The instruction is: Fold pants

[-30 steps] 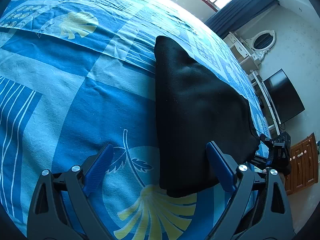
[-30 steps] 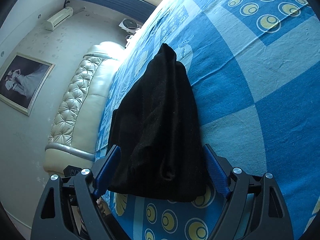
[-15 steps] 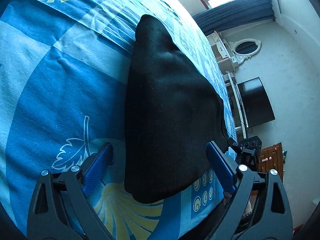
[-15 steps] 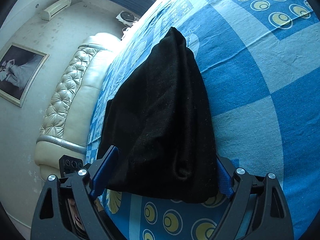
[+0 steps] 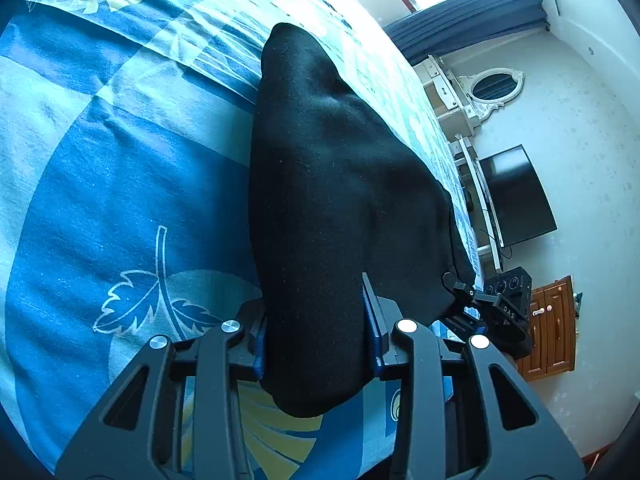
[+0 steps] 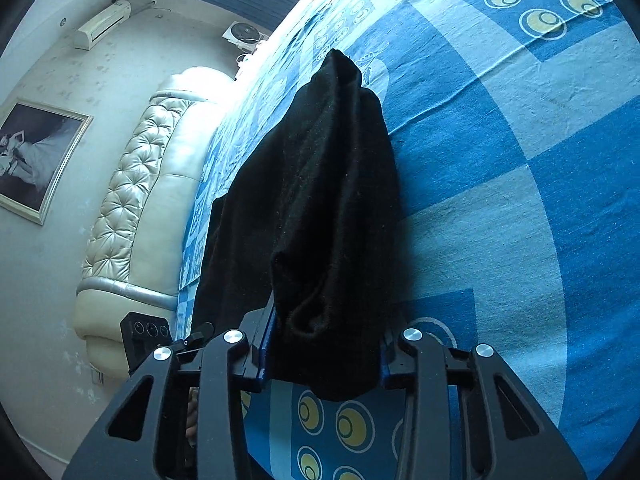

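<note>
Blue bedding spreads under everything you see – one patterned sheet with pale blocks, leaf prints and yellow-ringed circles, covering the bed. Beyond it, your left view takes in one dark television, one oval mirror in a white frame and one wooden cabinet; your right view shows one tufted cream headboard, one framed picture and one air conditioner high on the wall.

You have one pair of black pants, already folded into a thick, soft bundle that lies lengthwise on the sheet, narrowing to a rounded end at the far side. The cloth is plain, matte and slightly fuzzy, with a few gentle creases.

You hold two grippers, one at each near corner of the bundle. Your left gripper has just been closing – its blue pads now press the near edge of the pants from both sides, bunching the cloth between them. Your right gripper has just been closing too, and its pads pinch the other near corner, where the layers roll into a small pucker. In the left view you can see the right gripper's black body just past the bundle's edge.
</note>
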Demonstrator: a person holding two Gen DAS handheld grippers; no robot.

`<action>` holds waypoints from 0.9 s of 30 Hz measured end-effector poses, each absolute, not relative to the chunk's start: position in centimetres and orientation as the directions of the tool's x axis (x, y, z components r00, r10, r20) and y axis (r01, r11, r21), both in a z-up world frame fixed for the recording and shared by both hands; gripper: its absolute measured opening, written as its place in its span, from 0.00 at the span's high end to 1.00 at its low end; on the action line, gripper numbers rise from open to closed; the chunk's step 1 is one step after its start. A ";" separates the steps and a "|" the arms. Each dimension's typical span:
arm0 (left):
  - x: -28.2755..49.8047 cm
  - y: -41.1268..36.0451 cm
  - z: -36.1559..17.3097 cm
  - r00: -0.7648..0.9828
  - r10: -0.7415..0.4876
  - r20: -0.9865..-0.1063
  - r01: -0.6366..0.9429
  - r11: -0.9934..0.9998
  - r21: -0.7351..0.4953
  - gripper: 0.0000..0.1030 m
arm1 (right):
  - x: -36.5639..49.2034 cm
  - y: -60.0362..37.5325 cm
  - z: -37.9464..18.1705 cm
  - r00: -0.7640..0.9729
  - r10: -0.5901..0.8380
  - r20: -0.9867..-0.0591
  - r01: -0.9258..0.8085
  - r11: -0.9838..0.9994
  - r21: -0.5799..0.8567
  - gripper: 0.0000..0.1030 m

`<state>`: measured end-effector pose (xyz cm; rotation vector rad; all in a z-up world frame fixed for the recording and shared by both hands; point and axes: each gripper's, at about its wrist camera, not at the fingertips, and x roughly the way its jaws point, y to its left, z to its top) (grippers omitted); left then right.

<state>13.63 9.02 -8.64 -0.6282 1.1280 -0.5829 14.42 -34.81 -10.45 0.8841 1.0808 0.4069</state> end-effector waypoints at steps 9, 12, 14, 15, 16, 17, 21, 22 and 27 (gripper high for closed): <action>11.9 8.7 -7.7 0.322 -0.669 -0.670 0.124 0.732 -0.670 0.66 | 12.1 -34.7 -10.5 0.430 0.684 -0.589 0.134 0.597 0.791 0.63; 11.1 8.8 -7.7 0.319 -0.667 -0.673 0.124 0.734 -0.668 0.66 | 11.4 -34.6 -10.4 0.425 0.681 -0.596 0.132 0.605 0.785 0.63; 10.9 8.8 -7.6 0.322 -0.663 -0.676 0.124 0.737 -0.664 0.66 | 11.0 -34.5 -10.3 0.422 0.684 -0.596 0.134 0.603 0.786 0.63; 10.7 8.8 -7.5 0.325 -0.659 -0.678 0.128 0.741 -0.659 0.66 | 10.9 -34.6 -10.4 0.420 0.684 -0.596 0.134 0.603 0.786 0.63; 10.5 8.7 -7.5 0.328 -0.656 -0.680 0.132 0.744 -0.654 0.66 | 10.7 -34.6 -10.4 0.420 0.684 -0.596 0.135 0.602 0.787 0.63; 10.7 8.6 -7.4 0.330 -0.654 -0.680 0.134 0.746 -0.652 0.66 | 10.5 -34.6 -10.4 0.420 0.685 -0.595 0.136 0.601 0.788 0.63; 10.7 8.8 -7.6 0.329 -0.659 -0.676 0.130 0.741 -0.659 0.66 | 10.5 -34.5 -10.3 0.418 0.685 -0.596 0.137 0.602 0.787 0.63; 10.8 8.8 -7.7 0.329 -0.660 -0.676 0.130 0.740 -0.660 0.66 | 10.5 -34.5 -10.3 0.418 0.685 -0.596 0.137 0.601 0.787 0.63; 11.5 8.4 -8.0 0.326 -0.654 -0.682 0.140 0.747 -0.649 0.60 | 10.4 -34.6 -10.8 0.413 0.685 -0.601 0.159 0.595 0.788 0.56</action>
